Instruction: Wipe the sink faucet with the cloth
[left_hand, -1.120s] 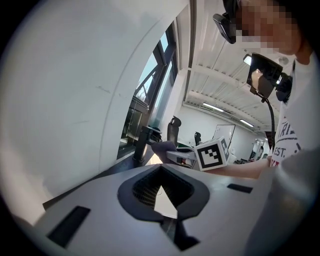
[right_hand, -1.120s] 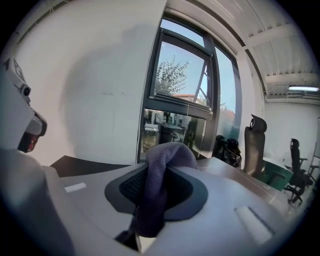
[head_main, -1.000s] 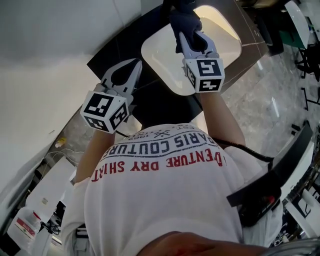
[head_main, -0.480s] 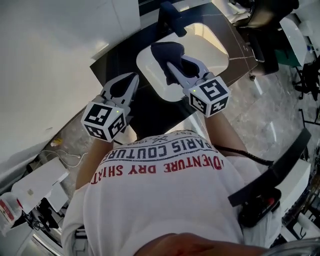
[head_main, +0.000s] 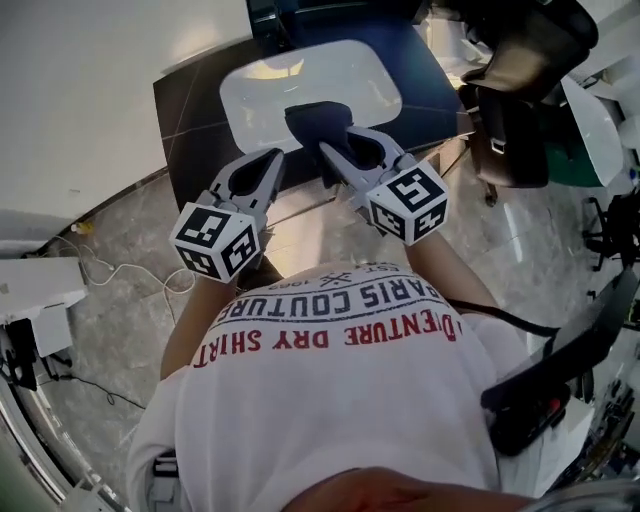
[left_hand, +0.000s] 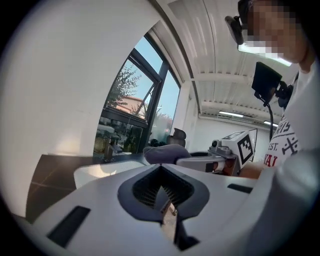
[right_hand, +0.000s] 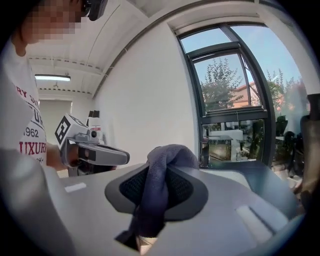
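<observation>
A white sink basin (head_main: 250, 95) is set in a dark counter (head_main: 190, 130) at the top of the head view. My right gripper (head_main: 333, 150) is shut on a dark blue cloth (head_main: 312, 122), which bunches over the basin's near rim. In the right gripper view the cloth (right_hand: 156, 185) hangs between the jaws, and the faucet (right_hand: 204, 150) stands small beyond it by the window. My left gripper (head_main: 270, 160) hovers left of the right one, near the counter's front edge, shut with nothing in it. In the left gripper view its tips (left_hand: 161, 167) meet, with the cloth (left_hand: 165, 152) to the right.
A black office chair (head_main: 520, 90) stands right of the counter. White cables (head_main: 100, 270) trail over the marble floor at the left. A white wall runs along the left, and a large window (right_hand: 235, 100) lies behind the counter.
My right gripper has drawn back with the cloth from the far side of the basin to its near rim. The left gripper stayed shut beside it, and the head view has shifted.
</observation>
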